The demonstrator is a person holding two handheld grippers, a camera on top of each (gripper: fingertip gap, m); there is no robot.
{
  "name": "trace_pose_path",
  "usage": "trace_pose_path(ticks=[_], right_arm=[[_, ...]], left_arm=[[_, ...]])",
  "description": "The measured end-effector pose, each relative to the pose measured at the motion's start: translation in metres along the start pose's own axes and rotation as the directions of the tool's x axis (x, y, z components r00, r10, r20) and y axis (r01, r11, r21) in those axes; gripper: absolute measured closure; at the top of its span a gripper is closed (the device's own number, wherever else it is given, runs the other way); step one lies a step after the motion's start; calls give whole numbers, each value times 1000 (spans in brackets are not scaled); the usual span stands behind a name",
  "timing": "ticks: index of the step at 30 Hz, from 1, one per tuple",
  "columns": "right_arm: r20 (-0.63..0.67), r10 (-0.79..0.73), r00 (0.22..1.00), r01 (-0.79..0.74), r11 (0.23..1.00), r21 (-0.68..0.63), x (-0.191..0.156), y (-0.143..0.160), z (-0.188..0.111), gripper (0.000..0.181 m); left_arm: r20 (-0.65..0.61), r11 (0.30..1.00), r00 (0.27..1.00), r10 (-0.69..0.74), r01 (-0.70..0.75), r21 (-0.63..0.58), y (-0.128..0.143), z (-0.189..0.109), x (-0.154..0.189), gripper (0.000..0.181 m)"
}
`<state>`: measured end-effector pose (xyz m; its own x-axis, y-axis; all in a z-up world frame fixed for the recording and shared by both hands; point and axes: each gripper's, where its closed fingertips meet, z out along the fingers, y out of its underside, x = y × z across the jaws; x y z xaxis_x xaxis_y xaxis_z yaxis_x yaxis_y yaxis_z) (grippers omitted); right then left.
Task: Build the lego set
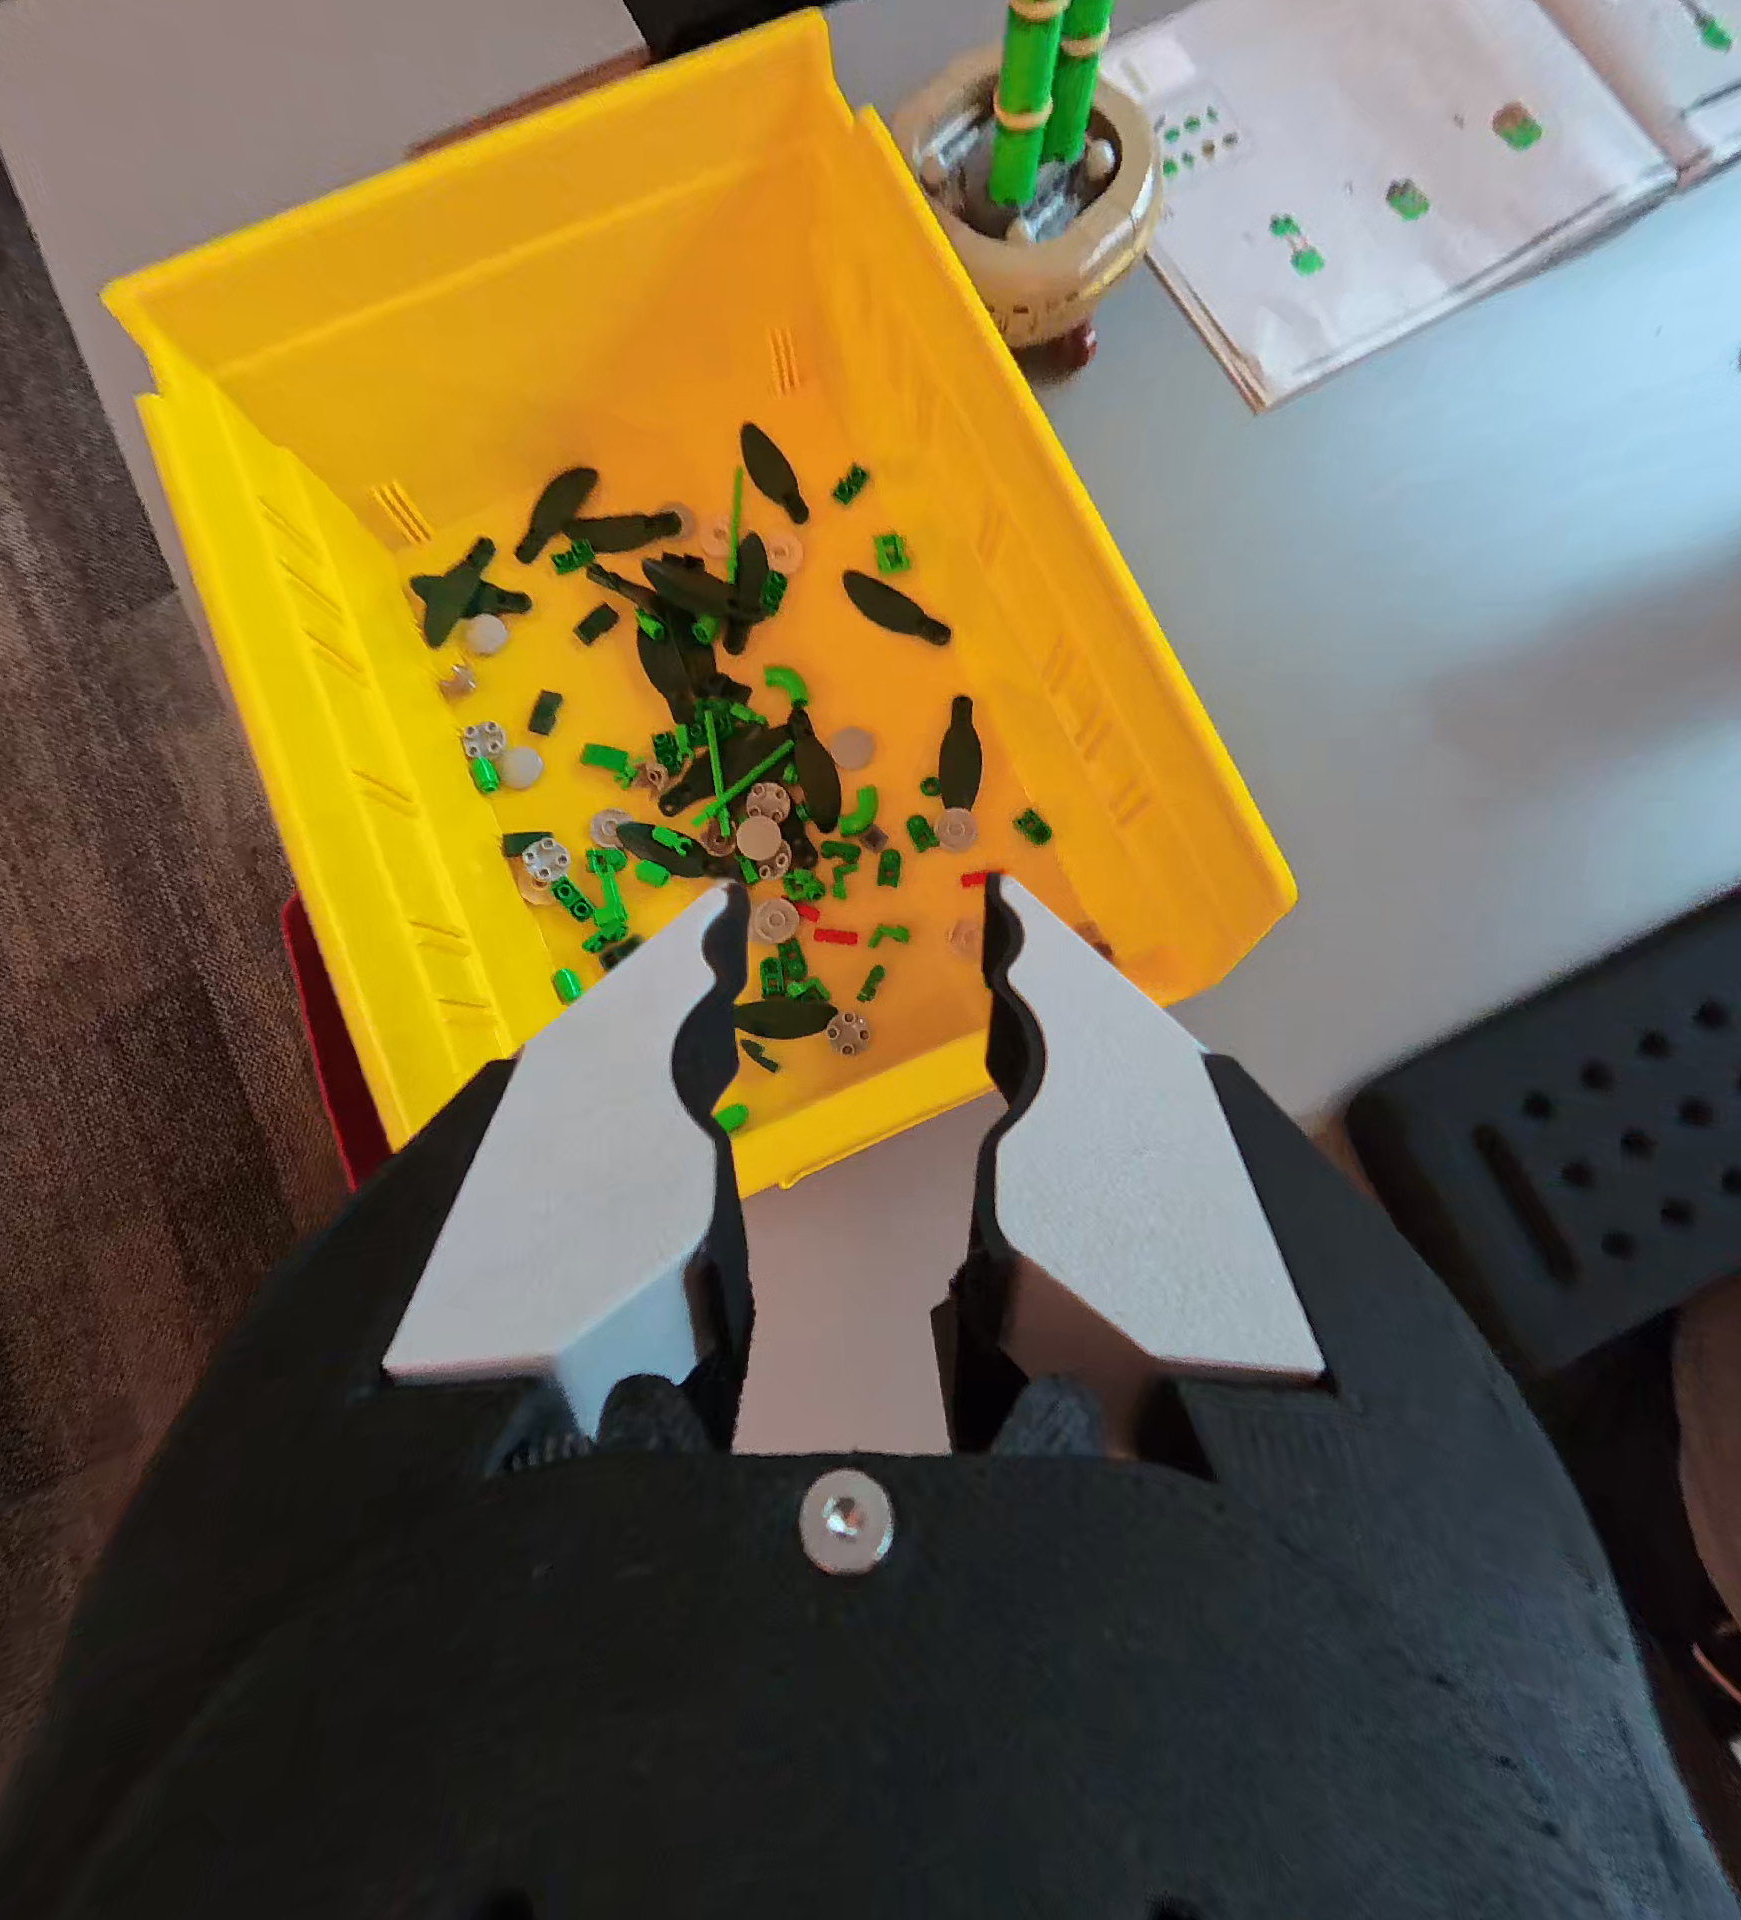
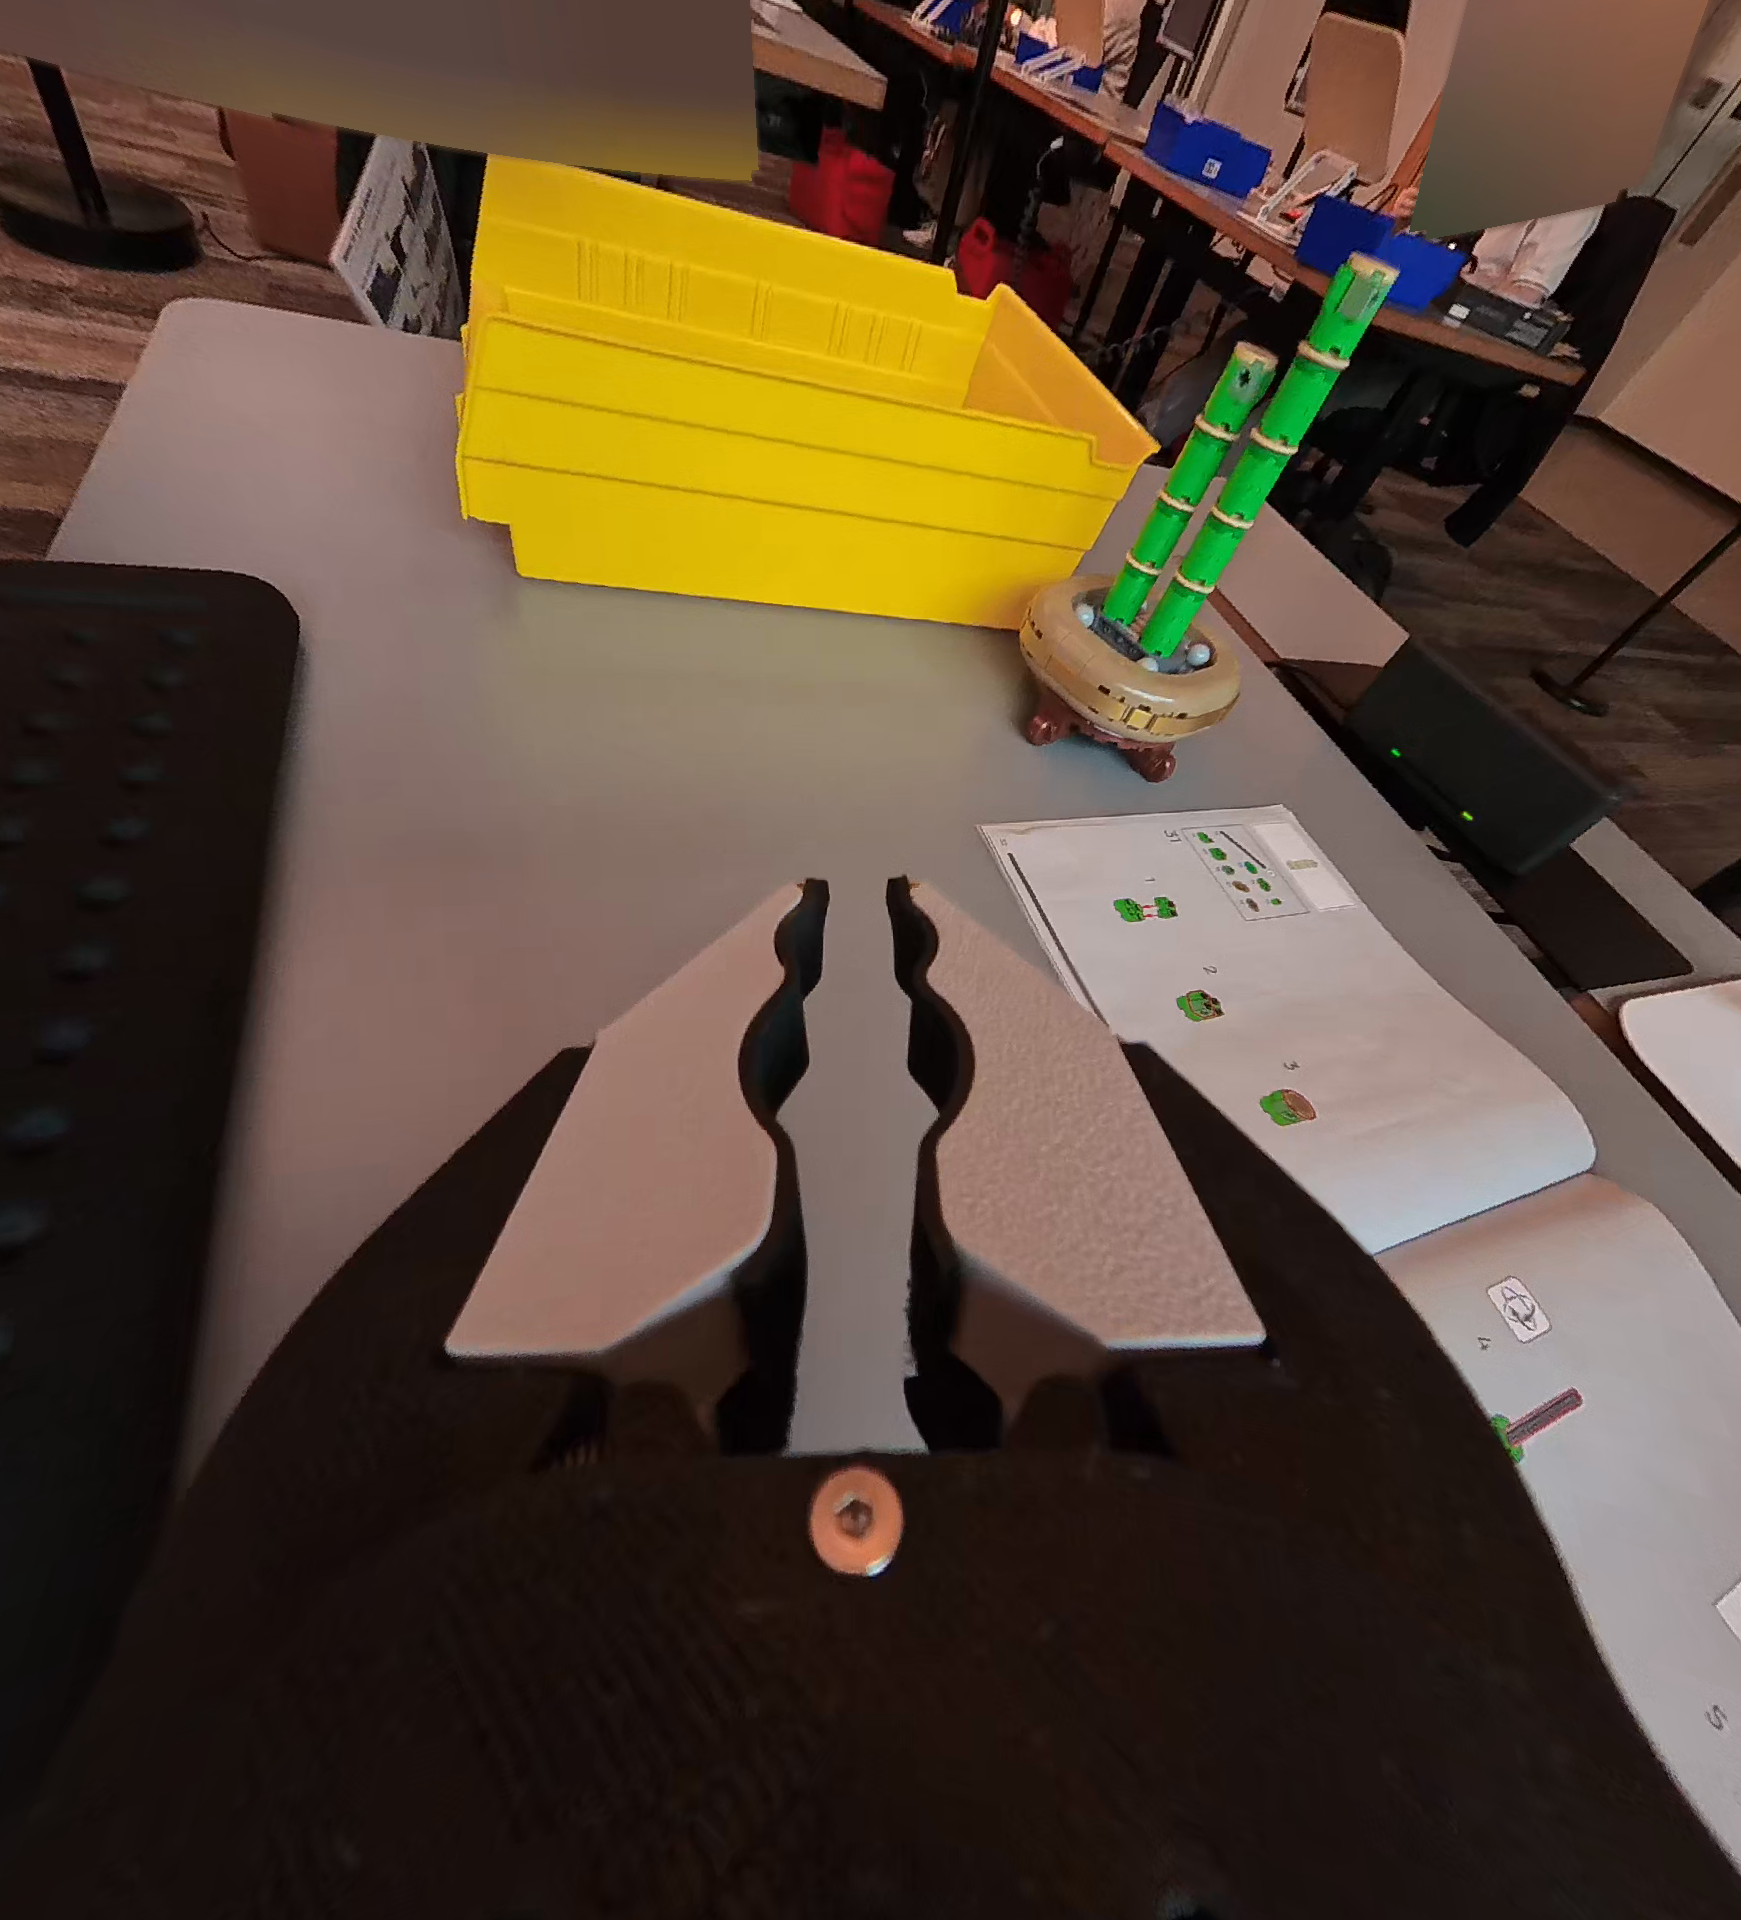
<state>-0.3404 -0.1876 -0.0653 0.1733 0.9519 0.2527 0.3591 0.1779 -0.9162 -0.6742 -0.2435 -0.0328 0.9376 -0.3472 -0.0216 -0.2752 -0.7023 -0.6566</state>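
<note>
Dozens of loose lego pieces (image 1: 720, 748) lie tangled in the yellow bin (image 1: 554, 343) beneath the left gripper (image 1: 861, 894), its fingers spread and empty, so a pinch could drag neighbours out, while the right gripper (image 2: 858, 885) hangs parted, holding nothing, above the worktop (image 2: 575, 790)

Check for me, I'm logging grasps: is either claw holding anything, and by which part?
Nothing is held: left claw and right claw are both open and empty.
</note>
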Motion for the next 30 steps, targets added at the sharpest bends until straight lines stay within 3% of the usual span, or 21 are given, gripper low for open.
trace_pose_path(ticks=[1,10,14,19,30], right_arm=[[2,2,1000,-2,1000,-7,0,2,1,169],[23,-3,1000,4,998,-62,-1,17,11,170],[31,-1,1000,3,998,-68,-1,18,13,169],[41,-7,999,10,998,-66,-1,16,14,170],[69,-28,997,33,997,-73,-6,17,16,169]], left_arm=[[-8,1000,1000,5,-5,-16,3,2,1,137],[-140,988,990,30,-50,-146,22,25,14,138],[-226,963,964,142,-187,-194,29,35,25,143],[-299,859,869,394,-464,-216,42,49,27,148],[-508,595,599,619,-780,-195,62,83,35,155]])
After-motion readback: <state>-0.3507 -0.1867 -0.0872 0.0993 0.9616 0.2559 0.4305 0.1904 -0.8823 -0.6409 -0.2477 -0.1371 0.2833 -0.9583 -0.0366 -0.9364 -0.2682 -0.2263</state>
